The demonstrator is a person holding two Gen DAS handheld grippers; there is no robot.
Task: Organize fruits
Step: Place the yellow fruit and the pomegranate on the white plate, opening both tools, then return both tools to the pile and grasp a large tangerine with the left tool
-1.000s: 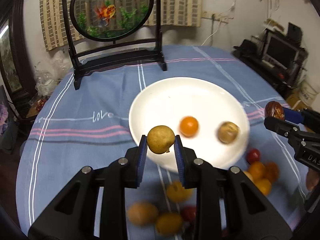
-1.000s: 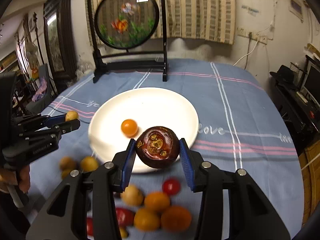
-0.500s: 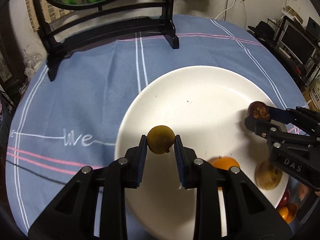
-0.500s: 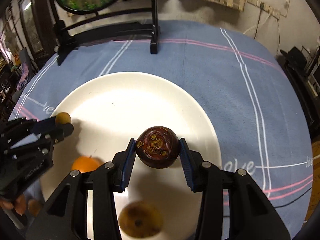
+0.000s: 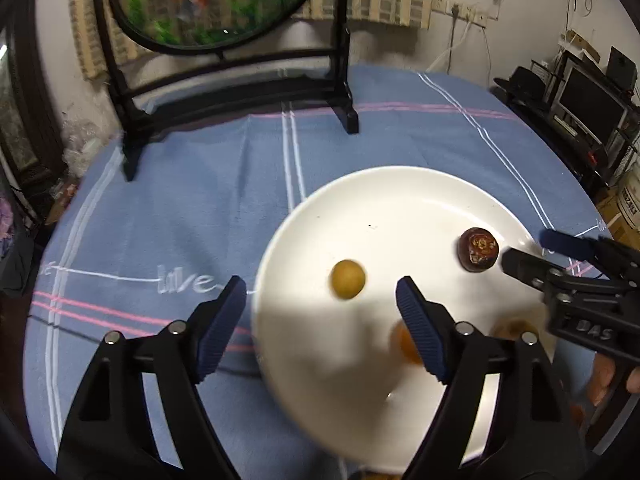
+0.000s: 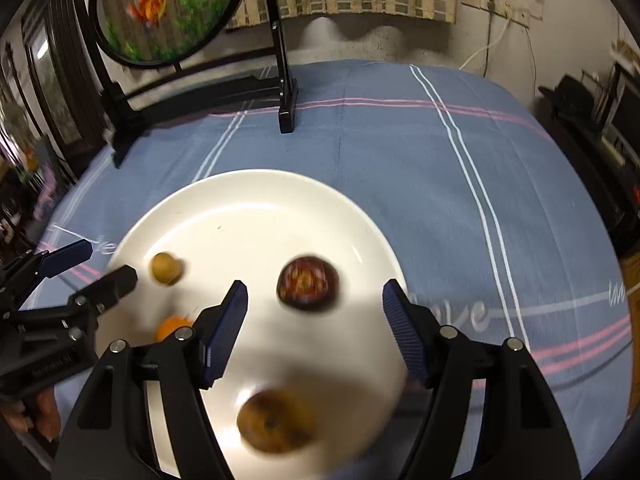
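A white plate (image 5: 400,184) (image 6: 256,184) lies on the blue tablecloth. My left gripper (image 5: 320,312) hangs over its left edge, jaws opening, with nothing pressed between them; a small yellow-brown fruit (image 5: 347,279) (image 6: 165,267) lies free on the plate just beyond them. My right gripper (image 6: 314,320) (image 5: 532,252) is over the plate's right part, jaws opening too, and the dark purple fruit (image 6: 308,283) (image 5: 478,249) sits loose on the plate ahead of them. An orange fruit (image 5: 402,342) (image 6: 173,327) and a brown fruit (image 6: 276,420) also lie on the plate.
A black stand with a round goldfish panel (image 5: 224,0) (image 6: 168,8) rises at the table's far side. Dark furniture and a screen (image 5: 592,100) stand off the right edge. A person's fingers (image 5: 604,376) hold the right gripper's handle.
Both grippers moved forward over the plate and their jaws opened. The yellow-brown fruit left the left jaws and the dark purple fruit left the right jaws; both now lie on the plate.
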